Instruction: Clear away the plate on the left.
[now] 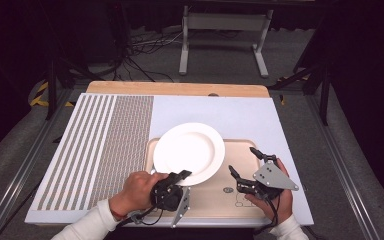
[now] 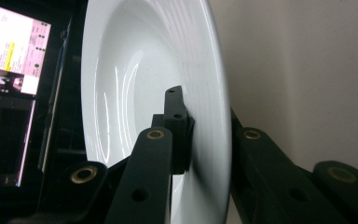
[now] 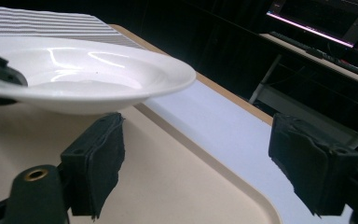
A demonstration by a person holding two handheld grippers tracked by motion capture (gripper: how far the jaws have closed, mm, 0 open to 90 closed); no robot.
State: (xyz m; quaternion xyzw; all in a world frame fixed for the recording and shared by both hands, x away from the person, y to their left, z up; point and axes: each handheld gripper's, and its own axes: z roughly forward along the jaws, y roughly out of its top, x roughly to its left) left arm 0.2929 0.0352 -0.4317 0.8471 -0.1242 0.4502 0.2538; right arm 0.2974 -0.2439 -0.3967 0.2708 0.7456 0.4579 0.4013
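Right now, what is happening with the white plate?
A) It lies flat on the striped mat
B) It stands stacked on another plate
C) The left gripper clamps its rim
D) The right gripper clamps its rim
C: the left gripper has its jaws shut on the white plate at its rim, lifted above the beige tray.

A wooden table (image 1: 180,88) carries a pale board (image 1: 240,117) that covers nearly all of it, leaving a strip of wood showing along the far edge. The board's left part is printed with grey stripes and a fine grid. On its near right area lies a beige tray (image 1: 240,150).
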